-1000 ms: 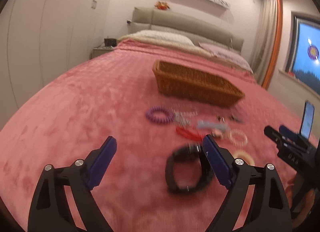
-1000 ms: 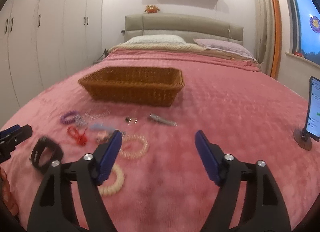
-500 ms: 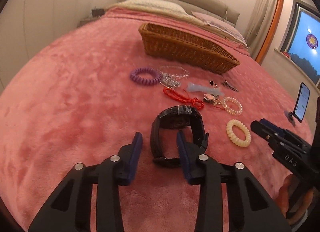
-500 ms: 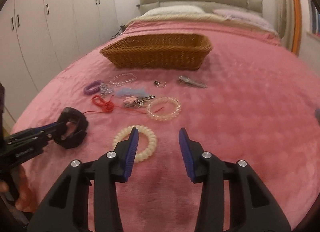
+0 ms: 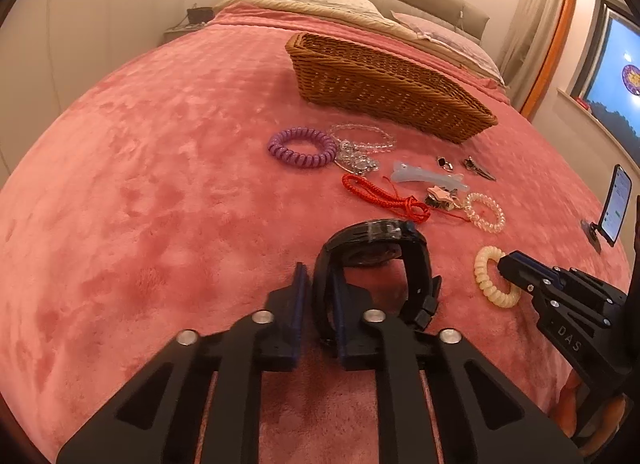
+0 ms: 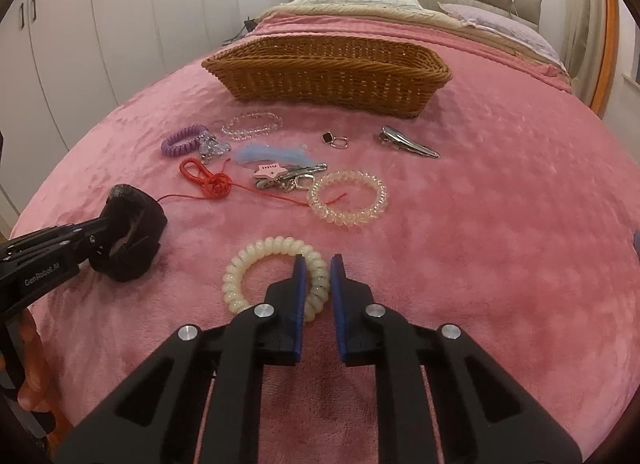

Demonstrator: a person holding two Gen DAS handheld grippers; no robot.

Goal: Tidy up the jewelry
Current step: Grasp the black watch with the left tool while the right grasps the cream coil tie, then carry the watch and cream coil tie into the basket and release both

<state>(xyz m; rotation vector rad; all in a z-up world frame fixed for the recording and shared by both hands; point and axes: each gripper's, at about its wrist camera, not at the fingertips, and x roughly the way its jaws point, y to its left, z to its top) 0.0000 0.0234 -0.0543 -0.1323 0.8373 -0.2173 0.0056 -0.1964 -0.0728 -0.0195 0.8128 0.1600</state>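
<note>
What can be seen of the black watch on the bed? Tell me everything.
The black watch is chunky, with a dark case and a wide strap that looks like rubber, closed into a loop. It stands on edge on the pink blanket, case at the far side, apart from the red cord beyond it. The left hand-held gripper is clamped on the strap's near left side.

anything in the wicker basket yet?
Cannot tell. Both wrist views show only the wicker basket from low down: its outer wall, rim and a strip of the far inner wall. Nothing pokes above the rim; the floor is hidden by the near wall.
</note>
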